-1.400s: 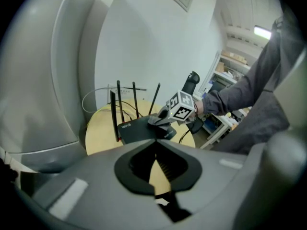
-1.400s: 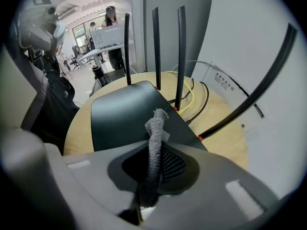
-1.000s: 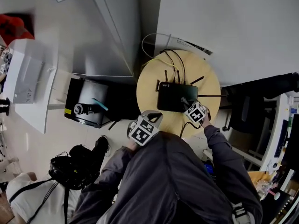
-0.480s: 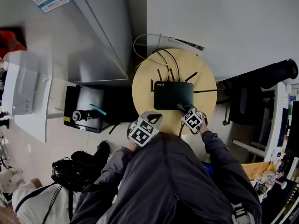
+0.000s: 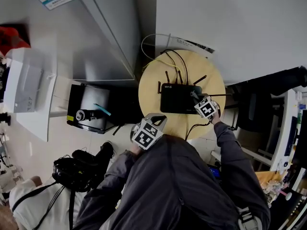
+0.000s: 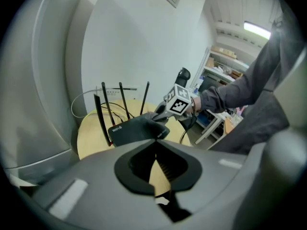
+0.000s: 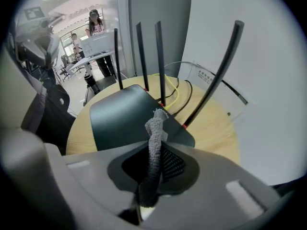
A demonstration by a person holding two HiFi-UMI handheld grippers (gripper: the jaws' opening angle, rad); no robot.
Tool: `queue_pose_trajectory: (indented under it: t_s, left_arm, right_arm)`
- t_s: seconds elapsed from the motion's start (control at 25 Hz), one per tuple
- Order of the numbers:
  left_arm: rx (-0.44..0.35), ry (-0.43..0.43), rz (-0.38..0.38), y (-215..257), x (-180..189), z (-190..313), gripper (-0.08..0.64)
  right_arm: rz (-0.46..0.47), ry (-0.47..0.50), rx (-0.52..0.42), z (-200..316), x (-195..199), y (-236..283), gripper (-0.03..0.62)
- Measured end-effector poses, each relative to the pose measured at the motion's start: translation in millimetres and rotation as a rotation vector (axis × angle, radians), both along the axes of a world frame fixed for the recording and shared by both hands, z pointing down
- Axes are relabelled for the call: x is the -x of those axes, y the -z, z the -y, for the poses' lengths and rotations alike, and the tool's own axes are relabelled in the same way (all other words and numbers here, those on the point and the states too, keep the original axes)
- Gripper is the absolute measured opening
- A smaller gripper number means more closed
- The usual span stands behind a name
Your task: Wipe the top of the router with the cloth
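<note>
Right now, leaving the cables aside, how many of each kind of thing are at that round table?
Round table: 1
Router: 1
Cloth: 1
Handheld grippers: 2, the left gripper and the right gripper
Total: 5
</note>
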State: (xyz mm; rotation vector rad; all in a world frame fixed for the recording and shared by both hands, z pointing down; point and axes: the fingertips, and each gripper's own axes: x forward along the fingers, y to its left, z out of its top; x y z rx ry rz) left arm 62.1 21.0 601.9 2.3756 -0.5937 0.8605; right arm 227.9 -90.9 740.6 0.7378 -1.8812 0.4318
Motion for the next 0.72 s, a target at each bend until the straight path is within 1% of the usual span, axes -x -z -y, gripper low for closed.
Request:
queue_pose_trajectory:
  t_s: [0.2,0.4,0.52,0.72]
  left_arm:
    - [0.007,0.039,0.005,-0.7,4.0,6.4,0.000]
    - [0.018,0.060,0.011,-3.0,6.9,11.7,0.000]
    - [0.023,0.049,0.011,-4.1,3.5,13.1,0.000]
    - [0.023,0.020,0.011,-4.5,-3.5,14.7,0.000]
  right_arm:
    - [-0.048,-0.029,-0.006,30.1,-17.6,-10.8,0.029]
    - [-0.061,-0.016,0.000,37.4,-19.8,-18.1,0.029]
    - [-0.063,0.012,-0.015,36.4,-17.0,-16.3,0.029]
    - [-0.079,0.050,-0.014,18.3,-15.2,-15.9,0.029]
